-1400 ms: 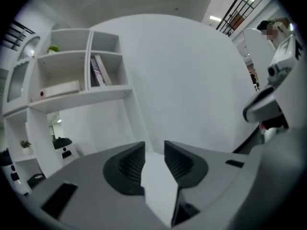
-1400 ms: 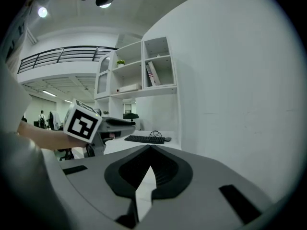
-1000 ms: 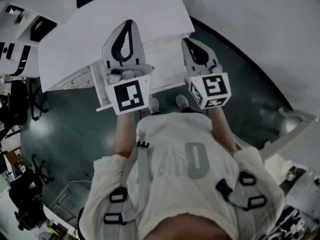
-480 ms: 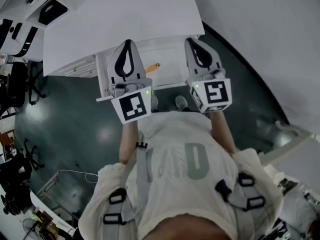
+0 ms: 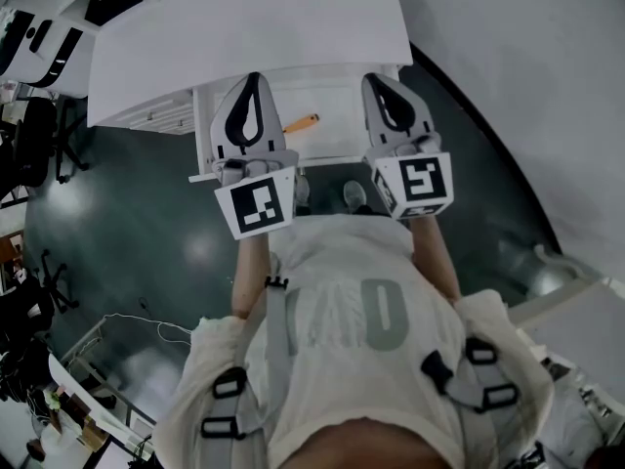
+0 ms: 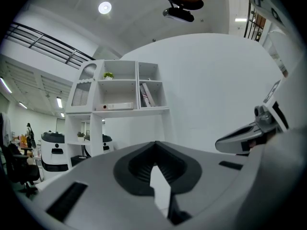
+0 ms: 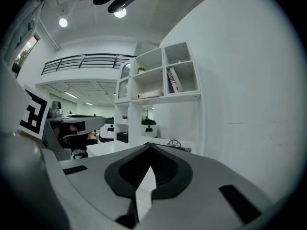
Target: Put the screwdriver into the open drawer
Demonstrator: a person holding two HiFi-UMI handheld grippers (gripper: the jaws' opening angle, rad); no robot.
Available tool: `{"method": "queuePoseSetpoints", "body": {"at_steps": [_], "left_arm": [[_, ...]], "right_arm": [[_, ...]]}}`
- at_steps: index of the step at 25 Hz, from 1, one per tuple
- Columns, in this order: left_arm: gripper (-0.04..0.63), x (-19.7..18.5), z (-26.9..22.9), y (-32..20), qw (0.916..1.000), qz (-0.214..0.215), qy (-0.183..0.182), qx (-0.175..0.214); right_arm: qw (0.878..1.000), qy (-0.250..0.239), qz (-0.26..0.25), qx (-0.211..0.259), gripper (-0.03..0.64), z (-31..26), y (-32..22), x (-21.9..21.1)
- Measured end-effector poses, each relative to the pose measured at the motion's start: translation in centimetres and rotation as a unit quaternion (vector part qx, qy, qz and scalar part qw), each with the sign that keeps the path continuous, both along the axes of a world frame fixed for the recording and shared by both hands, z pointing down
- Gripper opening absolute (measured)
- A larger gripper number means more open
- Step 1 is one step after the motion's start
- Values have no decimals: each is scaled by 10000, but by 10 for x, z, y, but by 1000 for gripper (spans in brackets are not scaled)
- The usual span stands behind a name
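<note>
Two tools, the left gripper (image 5: 252,78) and the right gripper (image 5: 377,79), hang over the open drawer (image 5: 337,106) at the upper centre of the head view, each with its fingers pressed together on nothing. The screwdriver (image 5: 301,123), orange-handled, lies on the drawer floor between them, just right of the left gripper. The job looks done; the likely risk is a careless pull-back catching the drawer's front rim, or a hard closing shove rolling the loose screwdriver until it jams under the counter (image 5: 244,27)
</note>
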State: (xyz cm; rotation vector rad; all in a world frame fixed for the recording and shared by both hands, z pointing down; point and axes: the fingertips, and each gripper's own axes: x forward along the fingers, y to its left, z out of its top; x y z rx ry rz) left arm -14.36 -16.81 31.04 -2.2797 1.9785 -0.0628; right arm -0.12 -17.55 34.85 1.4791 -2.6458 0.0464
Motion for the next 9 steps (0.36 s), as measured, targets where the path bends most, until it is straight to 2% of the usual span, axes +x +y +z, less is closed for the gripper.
{"method": "queuePoseSetpoints", "body": {"at_steps": [5, 9], "left_arm": [[5, -7, 0, 2, 9999, -83, 42, -48], [6, -10, 1, 2, 9999, -78, 66, -40]], "right_arm": [[10000, 16, -30, -85, 2, 4, 3, -1], [9995, 300, -56, 70, 2, 12, 0, 3]]}}
